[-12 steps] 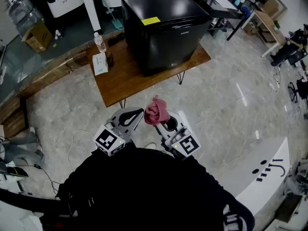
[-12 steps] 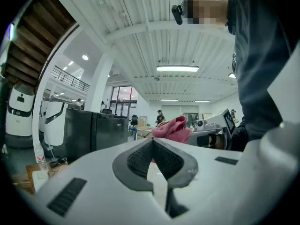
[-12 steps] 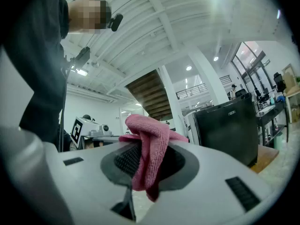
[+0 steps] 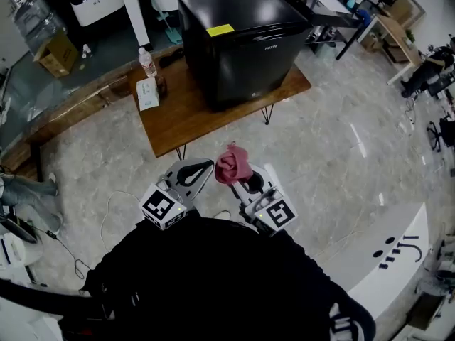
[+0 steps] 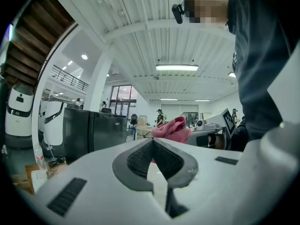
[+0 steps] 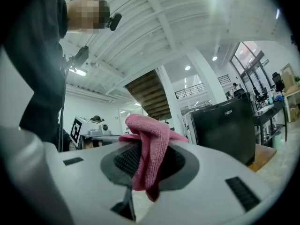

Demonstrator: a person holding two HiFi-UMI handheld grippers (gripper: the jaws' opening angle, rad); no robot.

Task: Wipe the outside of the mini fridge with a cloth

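A black mini fridge with a yellow sticker on top stands on a low wooden table; it also shows in the left gripper view and the right gripper view. Well short of the table, close to my body, my right gripper is shut on a pink cloth, which bunches up above the jaws. Beside it my left gripper is shut and holds nothing. The cloth is visible past its jaws.
A water bottle and a small white box sit on the table's left end. A long wooden bench runs to the left. A cardboard box and desks stand further off. A cable lies on the marble floor.
Both grippers hold almost the same place, with the cloth a touch nearer the table. At the left edge a person's foot has shifted.
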